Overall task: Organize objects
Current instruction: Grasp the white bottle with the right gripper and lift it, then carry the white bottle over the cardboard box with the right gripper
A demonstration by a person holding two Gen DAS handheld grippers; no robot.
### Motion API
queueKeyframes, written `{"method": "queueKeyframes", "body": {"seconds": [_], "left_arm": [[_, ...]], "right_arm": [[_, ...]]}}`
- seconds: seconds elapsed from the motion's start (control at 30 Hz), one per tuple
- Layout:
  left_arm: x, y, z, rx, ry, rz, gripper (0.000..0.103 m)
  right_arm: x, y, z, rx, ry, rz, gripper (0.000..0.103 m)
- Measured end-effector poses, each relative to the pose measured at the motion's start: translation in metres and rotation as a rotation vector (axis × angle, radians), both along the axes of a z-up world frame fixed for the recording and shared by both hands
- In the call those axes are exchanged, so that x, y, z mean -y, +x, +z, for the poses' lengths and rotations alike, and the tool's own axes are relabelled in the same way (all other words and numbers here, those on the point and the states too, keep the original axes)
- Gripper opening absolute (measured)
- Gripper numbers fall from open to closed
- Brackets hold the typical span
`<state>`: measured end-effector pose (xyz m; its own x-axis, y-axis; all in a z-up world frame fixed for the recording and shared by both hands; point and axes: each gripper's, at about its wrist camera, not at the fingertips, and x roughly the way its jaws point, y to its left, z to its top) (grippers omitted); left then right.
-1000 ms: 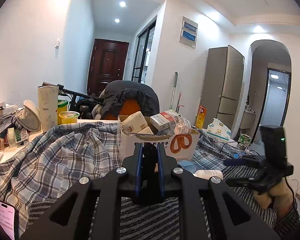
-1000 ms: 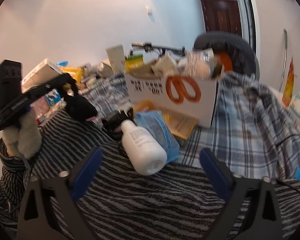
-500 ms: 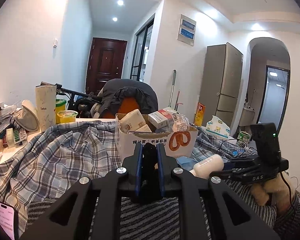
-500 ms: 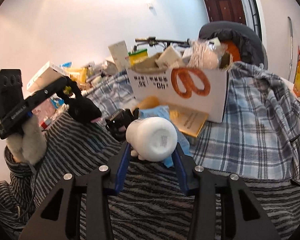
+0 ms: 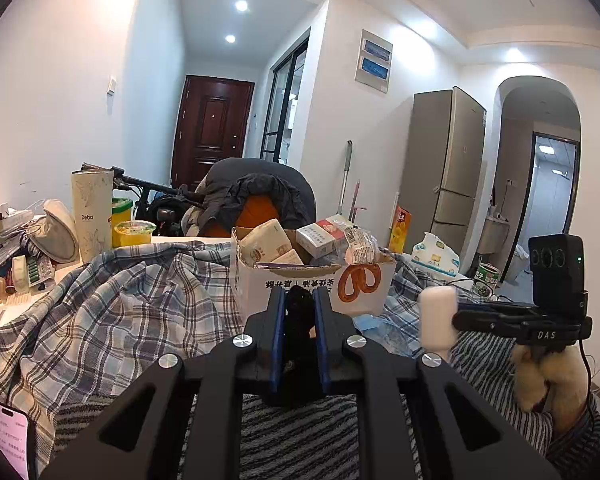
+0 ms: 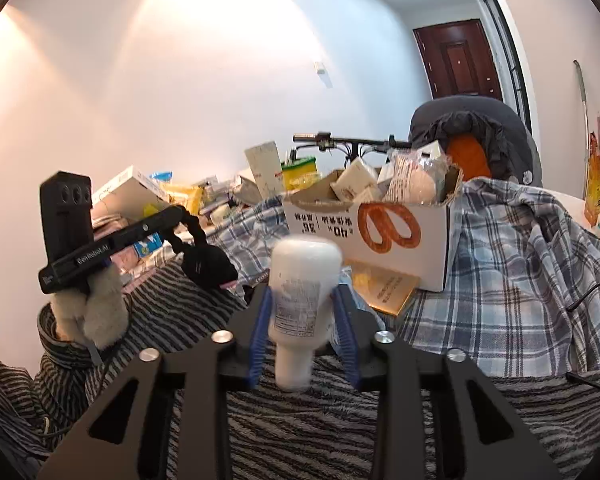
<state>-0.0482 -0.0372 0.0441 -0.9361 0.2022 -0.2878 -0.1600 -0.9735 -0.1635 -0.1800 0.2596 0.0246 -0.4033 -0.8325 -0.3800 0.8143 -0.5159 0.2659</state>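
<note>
The jaws of my right gripper (image 6: 302,304) are closing tight on a white plastic bottle (image 6: 300,276). The blue pads press its sides, and it hangs cap down above the striped blanket (image 6: 340,420). The left wrist view shows the same bottle (image 5: 438,316) held at the right gripper (image 5: 458,316), right of the box. My left gripper (image 5: 298,300) is shut on a black fabric item (image 5: 298,316). In the right wrist view that black item (image 6: 204,264) dangles from the left gripper (image 6: 178,214). A white pretzel-print carton (image 5: 364,284), crammed with packets, stands just beyond both grippers.
A plaid shirt (image 5: 120,312) drapes over the surface around the carton (image 6: 420,248). A yellow booklet (image 6: 388,284) and a blue packet lie in front of it. Cluttered boxes, a tall cup (image 5: 92,216) and a mask sit left. A phone (image 5: 8,436) lies near left.
The right gripper has closed on the white bottle, which lay on the blanket, and lifted it, now cap down. The left gripper has kept still with the black item.
</note>
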Motion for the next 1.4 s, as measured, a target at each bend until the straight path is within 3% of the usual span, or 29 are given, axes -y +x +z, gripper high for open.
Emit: {"method": "queueKeyframes", "body": {"seconds": [0.1,0.23,0.27,0.37,0.43,0.53,0.63,0.67,0.77,0.93,1.07,1.27,1.4], "left_arm": [[0.0,0.0,0.0,0.0,0.0,0.0,0.014],[0.0,0.0,0.0,0.0,-0.001,0.0,0.014],[0.0,0.0,0.0,0.0,0.0,0.0,0.014],[0.0,0.0,-0.001,0.001,-0.001,-0.002,0.014],[-0.001,-0.001,-0.001,0.003,-0.002,-0.004,0.014],[-0.001,-0.001,-0.001,0.002,-0.003,-0.004,0.014],[-0.001,-0.001,-0.001,0.005,-0.004,-0.006,0.014],[-0.002,-0.001,-0.001,0.005,-0.005,-0.006,0.014],[-0.002,-0.001,-0.001,0.005,-0.004,-0.006,0.014],[-0.002,-0.001,-0.001,0.006,-0.004,-0.006,0.014],[-0.002,-0.001,-0.001,0.005,-0.004,-0.006,0.014],[-0.001,-0.001,-0.001,0.004,-0.003,-0.005,0.014],[-0.001,-0.001,-0.002,0.004,-0.001,-0.003,0.014]], "right_arm": [[0.001,-0.004,0.001,0.017,-0.013,0.008,0.011],[0.008,-0.007,-0.005,0.043,0.057,-0.029,0.013],[0.011,-0.007,-0.006,0.045,0.074,-0.023,0.023],[0.025,-0.008,-0.012,0.055,0.16,-0.027,0.093],[0.028,-0.007,-0.015,0.048,0.19,-0.024,0.091],[0.032,-0.01,-0.02,0.069,0.212,-0.001,0.077],[0.041,-0.024,-0.033,0.159,0.272,0.003,0.054],[0.043,-0.026,-0.037,0.178,0.287,0.008,0.039],[0.042,-0.023,-0.035,0.16,0.282,0.018,0.039],[0.02,-0.014,-0.021,0.111,0.165,0.008,0.039],[0.026,-0.005,-0.002,0.047,0.176,-0.019,0.039],[0.029,0.018,0.071,-0.062,0.091,0.041,0.039],[0.022,0.021,0.129,-0.047,-0.052,0.14,0.039]]}}
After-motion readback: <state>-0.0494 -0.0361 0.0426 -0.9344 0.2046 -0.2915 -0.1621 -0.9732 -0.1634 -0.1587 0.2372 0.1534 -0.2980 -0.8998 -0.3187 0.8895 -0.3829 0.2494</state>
